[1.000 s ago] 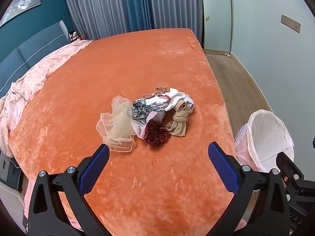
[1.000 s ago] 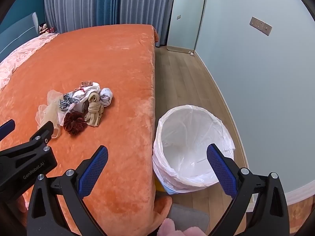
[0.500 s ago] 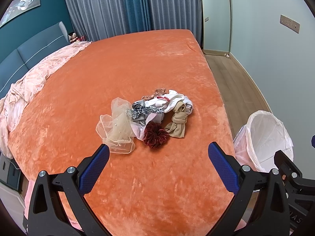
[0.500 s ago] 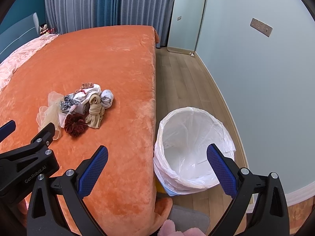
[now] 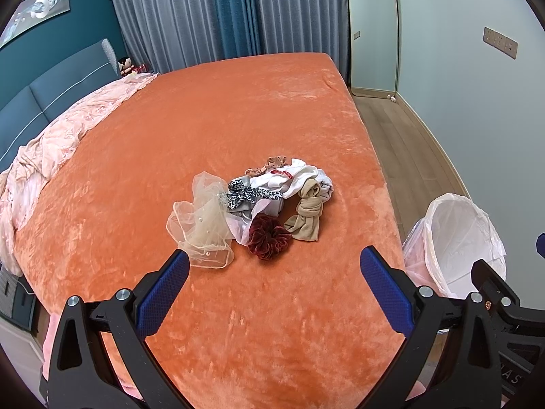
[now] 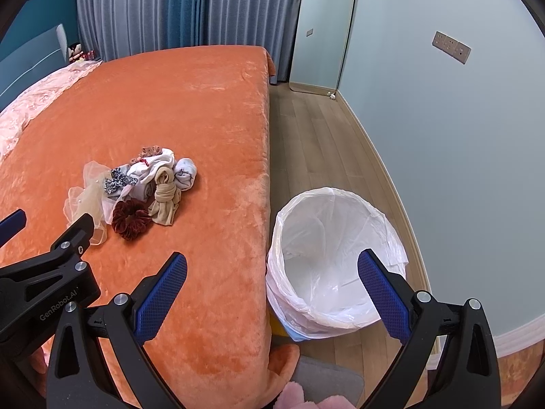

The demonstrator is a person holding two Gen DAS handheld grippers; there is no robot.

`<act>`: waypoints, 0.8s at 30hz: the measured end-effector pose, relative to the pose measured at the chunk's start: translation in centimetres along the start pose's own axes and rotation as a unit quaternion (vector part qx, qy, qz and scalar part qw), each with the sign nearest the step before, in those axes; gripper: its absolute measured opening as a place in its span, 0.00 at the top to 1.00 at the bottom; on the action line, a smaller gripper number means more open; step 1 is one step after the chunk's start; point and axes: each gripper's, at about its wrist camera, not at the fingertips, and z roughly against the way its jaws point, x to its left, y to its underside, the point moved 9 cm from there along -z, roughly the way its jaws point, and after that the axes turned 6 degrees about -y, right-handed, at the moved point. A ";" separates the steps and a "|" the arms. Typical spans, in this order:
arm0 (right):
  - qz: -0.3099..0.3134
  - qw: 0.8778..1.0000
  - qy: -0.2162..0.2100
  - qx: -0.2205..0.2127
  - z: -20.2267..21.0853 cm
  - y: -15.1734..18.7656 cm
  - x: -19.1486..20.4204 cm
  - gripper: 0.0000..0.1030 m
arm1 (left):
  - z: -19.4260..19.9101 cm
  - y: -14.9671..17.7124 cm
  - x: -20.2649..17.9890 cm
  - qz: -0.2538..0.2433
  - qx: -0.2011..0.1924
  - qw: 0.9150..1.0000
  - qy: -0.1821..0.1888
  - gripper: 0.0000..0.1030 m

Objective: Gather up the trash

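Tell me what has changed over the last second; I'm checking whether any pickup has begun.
Very little. Both views have drifted slightly toward the pile of small fabric items on the orange plush bedspread, which sits a touch lower in the left wrist view. Nothing was taken hold of or let go: the left gripper and right gripper remain wide open and empty. The pile and the white-lined waste bin have not moved.

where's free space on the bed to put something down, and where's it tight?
Bare orange bedspread lies between the fabric pile and the curtains, and between the pile and the open left gripper. A narrower bare strip separates the pile from the bed edge beside the trash bin. It is crowded at the pile and along the pink quilt.
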 end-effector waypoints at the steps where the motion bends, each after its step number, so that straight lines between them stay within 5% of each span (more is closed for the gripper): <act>1: -0.001 1.000 0.000 0.000 0.0 0.0 0.0 0.07 | 0.0 -0.1 0.0 0.000 0.000 1.000 0.000 0.07; 24: -0.003 1.000 0.000 -0.002 0.0 -0.1 -0.1 0.07 | 0.1 -0.2 0.0 0.001 -0.002 1.000 0.001 0.07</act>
